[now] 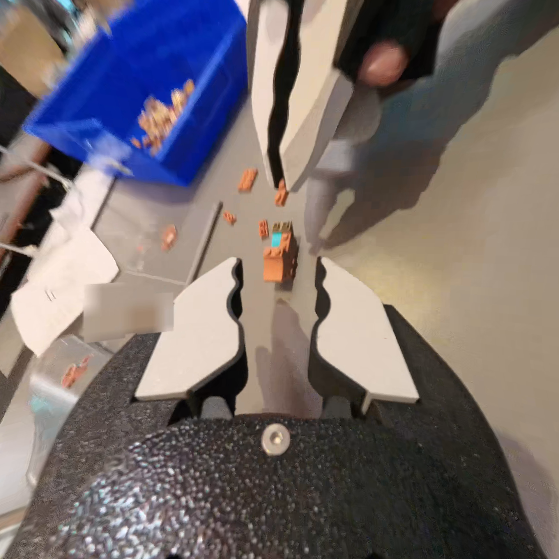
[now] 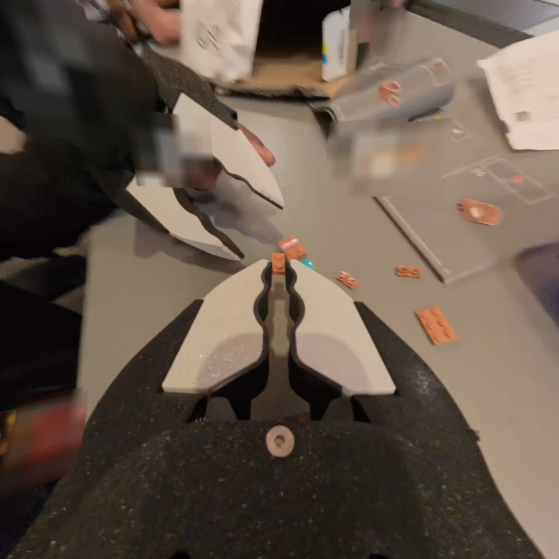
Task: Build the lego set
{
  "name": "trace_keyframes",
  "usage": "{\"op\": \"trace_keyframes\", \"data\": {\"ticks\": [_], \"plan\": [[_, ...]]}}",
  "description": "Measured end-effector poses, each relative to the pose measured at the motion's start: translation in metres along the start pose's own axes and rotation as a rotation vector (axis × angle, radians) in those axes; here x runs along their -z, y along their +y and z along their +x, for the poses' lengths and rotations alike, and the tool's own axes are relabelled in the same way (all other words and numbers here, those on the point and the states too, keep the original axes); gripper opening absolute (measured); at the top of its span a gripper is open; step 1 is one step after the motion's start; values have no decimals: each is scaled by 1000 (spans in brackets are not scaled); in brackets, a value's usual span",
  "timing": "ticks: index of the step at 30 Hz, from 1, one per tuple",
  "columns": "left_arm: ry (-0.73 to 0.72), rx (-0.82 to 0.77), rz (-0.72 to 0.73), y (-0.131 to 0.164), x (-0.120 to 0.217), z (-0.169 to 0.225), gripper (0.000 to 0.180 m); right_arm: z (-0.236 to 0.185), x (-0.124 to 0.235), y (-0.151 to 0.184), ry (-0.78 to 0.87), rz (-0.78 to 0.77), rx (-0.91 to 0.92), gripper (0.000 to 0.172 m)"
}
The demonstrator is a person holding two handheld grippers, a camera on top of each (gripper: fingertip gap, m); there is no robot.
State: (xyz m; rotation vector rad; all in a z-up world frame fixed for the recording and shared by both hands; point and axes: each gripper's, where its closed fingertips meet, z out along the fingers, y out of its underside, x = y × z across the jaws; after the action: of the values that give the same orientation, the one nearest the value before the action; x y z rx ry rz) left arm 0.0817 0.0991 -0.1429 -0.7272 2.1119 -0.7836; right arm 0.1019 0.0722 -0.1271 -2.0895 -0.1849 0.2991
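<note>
Bricks, orange, lie scattered over a grey tabletop [image 1: 453, 242]. Left gripper [image 1: 278, 266] hangs w/ fingers spread wide, nothing pinched; a small orange brick assembly [image 1: 279, 260] w/ a turquoise piece on top stands on the table just ahead of the tips, btwn their lines but apart from both pads. Right gripper [image 2: 279, 267] is nearly closed, pads pressing a small orange two-stud plate [image 2: 278, 266] at the very tips. In the left wrist view the same plate [image 1: 281, 195] shows at the right gripper's tips, a bit beyond the assembly. In the right wrist view the assembly [image 2: 295, 248] sits just behind the held plate, partly hidden by the right finger.

Loose orange plates nearby: two small ones [image 2: 348, 279] [image 2: 408, 271] to the right of the right gripper, a bigger flat plate [image 2: 435, 325] further right. Blue bin [image 1: 145, 90] w/ more orange pieces stands far left in the left view, well apart from both grippers. White paper sheets [image 1: 60, 287] lie at left; clear plastic bags [image 2: 423, 90] hold a few orange parts, blurred.
</note>
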Motion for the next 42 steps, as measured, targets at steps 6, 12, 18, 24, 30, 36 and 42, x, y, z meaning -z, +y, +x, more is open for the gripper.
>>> {"op": "trace_keyframes", "data": {"ticks": [6,12,18,24,30,36,42], "plan": [[119,57,-123,12,-23,-5,38,16,-9,10,137,-80,34,8],[182,103,-128,10,-33,1,18,20,-12,15,152,-100,-4,8],[141,217,-129,7,-32,6,17,23,-15,19,196,-126,3,8],[77,278,-157,8,-31,6,17,23,-17,21,230,-146,4,8],[57,293,-167,7,-31,7,17,22,-17,22,241,-155,9,8],[57,296,-167,7,-31,7,17,20,-16,23,235,-160,3,8],[57,297,-167,8,-31,7,17,20,-17,24,236,-159,2,9]]}}
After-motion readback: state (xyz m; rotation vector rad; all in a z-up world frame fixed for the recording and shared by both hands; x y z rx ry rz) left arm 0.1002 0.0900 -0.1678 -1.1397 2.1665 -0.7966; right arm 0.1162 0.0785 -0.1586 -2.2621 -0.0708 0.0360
